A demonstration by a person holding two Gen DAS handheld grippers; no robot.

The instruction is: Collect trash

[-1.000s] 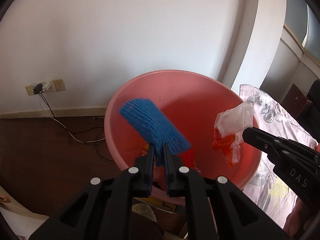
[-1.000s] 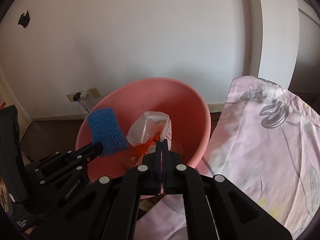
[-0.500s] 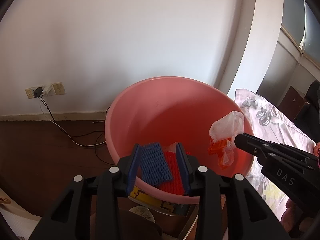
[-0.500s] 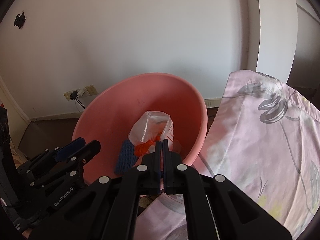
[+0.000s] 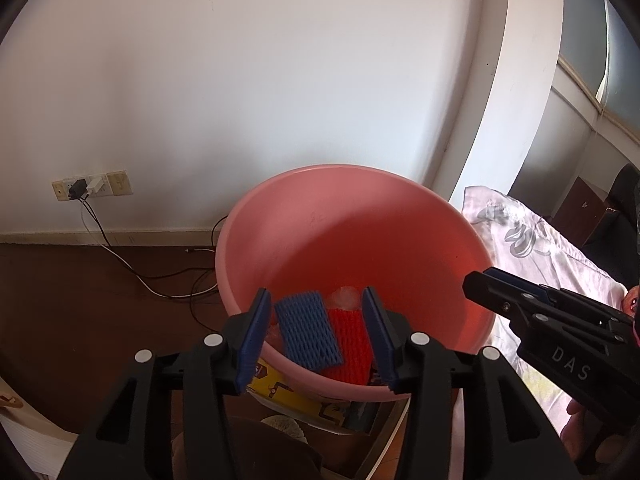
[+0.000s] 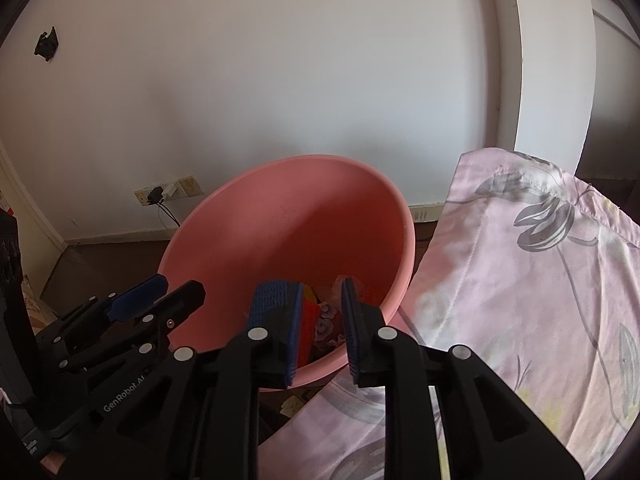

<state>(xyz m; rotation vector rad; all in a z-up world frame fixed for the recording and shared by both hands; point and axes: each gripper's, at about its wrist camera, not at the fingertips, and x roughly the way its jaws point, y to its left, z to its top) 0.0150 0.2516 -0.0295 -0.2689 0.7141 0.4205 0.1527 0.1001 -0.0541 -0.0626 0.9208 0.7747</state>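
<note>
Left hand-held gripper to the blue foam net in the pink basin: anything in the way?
Nothing visible. The left hand-held gripper is open above the round pink plastic basin; the blue foam mesh net lies uncovered between its fingers' line, atop a red foam net.

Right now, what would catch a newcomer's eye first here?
The big pink basin fills the middle of both views. On its bottom lie a blue foam net and a red foam net beside it. Both the left hand-held gripper and right hand-held gripper hang open over its near rim.
</note>
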